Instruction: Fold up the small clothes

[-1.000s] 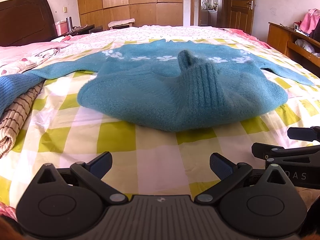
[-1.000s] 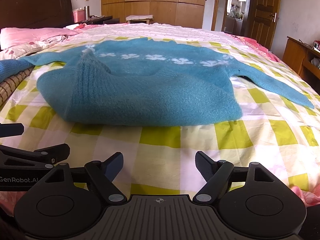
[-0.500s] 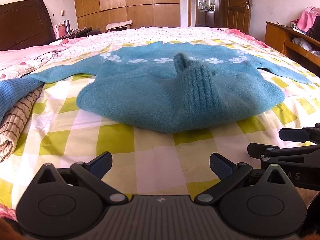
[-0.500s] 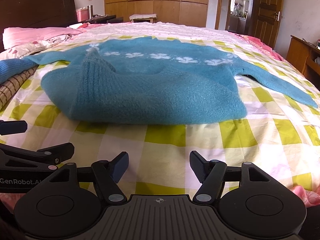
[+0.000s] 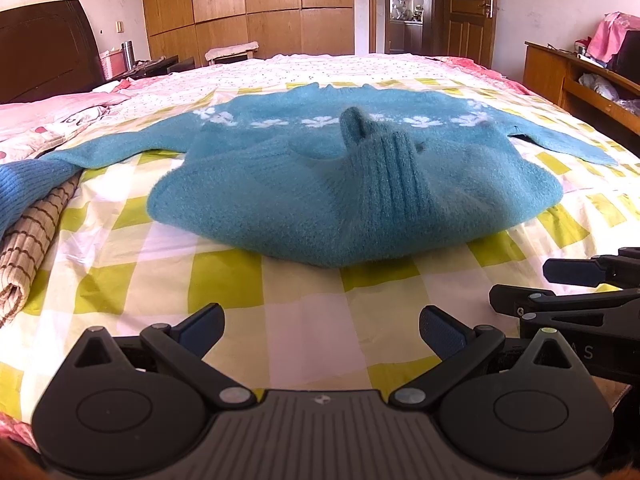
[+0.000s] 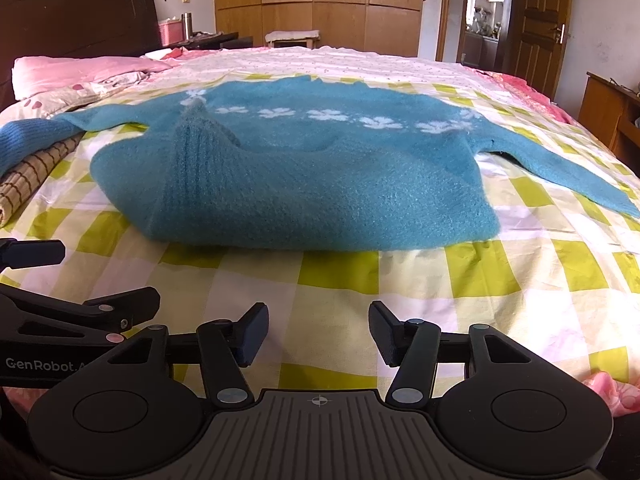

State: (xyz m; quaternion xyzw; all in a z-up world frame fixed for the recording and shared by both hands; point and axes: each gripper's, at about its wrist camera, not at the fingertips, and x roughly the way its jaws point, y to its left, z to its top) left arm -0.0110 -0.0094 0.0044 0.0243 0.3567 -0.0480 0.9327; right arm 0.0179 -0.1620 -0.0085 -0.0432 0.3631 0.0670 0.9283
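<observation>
The teal sweater [image 5: 352, 192] lies on the bed [image 5: 304, 320], on a sheet checked in yellow-green, white and pale pink. Its lower half is doubled up over the body, so the near edge forms a thick rounded fold facing both cameras. A ribbed cuff [image 5: 396, 168] stands up on top of the folded part, its tip raised clear of the knit. A row of white flower motifs [image 6: 280, 113] runs across the chest. One sleeve reaches out flat toward the right side of the bed [image 6: 560, 168]; the other runs left toward a blue knit garment [image 5: 24, 184] that lies over a brown checked cloth [image 5: 36, 236] at the left edge.

The left gripper [image 5: 322, 326] is held over bare sheet, short of the sweater's near fold. Its fingers [image 5: 202, 326] stand wide apart with nothing between them.

The right gripper [image 6: 318, 330] is likewise over bare sheet, near the fold but not touching it. Its fingers [image 6: 252, 332] have just been closing and now stand partly apart; only sheet shows between them. Each gripper appears side-on at the edge of the other's view, the two just beside one another.

Beyond the bed: a pink pillow [image 6: 80, 74], a dark headboard [image 6: 76, 12], a wooden wardrobe [image 6: 316, 4] and a wooden door [image 6: 540, 24].
</observation>
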